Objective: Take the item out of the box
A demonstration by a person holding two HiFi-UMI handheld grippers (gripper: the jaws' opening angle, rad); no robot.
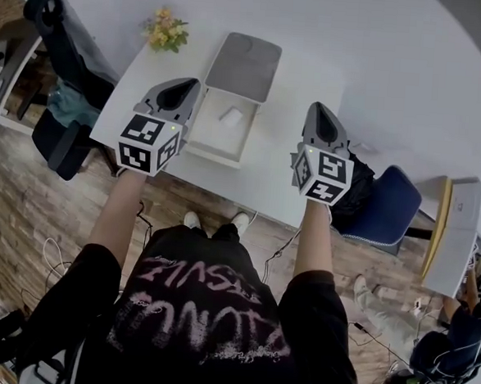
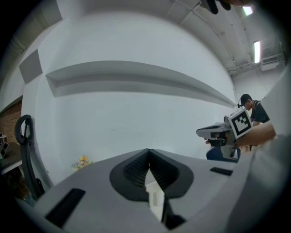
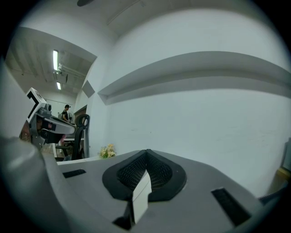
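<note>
- Left gripper (image 2: 148, 151): jaws pressed together tip to tip, with nothing between the ribbed pads.
- Right gripper (image 3: 146, 151): same story, the jaws meet at the tips and hold nothing.
- Both grippers point almost level at the plain white wall (image 2: 136, 118). Each is held out on a bare forearm, and each marker cube faces up towards the head camera.
- In the head view the open white box (image 1: 196, 147) lies on the table between the two grippers. The left gripper's tip sits over the box's left edge in that view.
- The item (image 1: 232, 116), a small flat white piece, lies inside the box towards its far side. Neither gripper touches it.
- The box's grey lid (image 1: 243, 67) lies flat just beyond the box, against its far edge.
- The surface is a white table (image 1: 291, 170), with a little bunch of yellow flowers (image 1: 164, 30) at its far left corner, well apart from the box.
- A black office chair (image 1: 65, 52) stands at the table's left end, and a blue chair (image 1: 383, 209) at its right.
- Underfoot is a wood-plank floor (image 1: 26, 205) with cables trailing across it.
- Far right, a second desk (image 1: 455, 235) with another person (image 1: 461, 330) seated by it.
</note>
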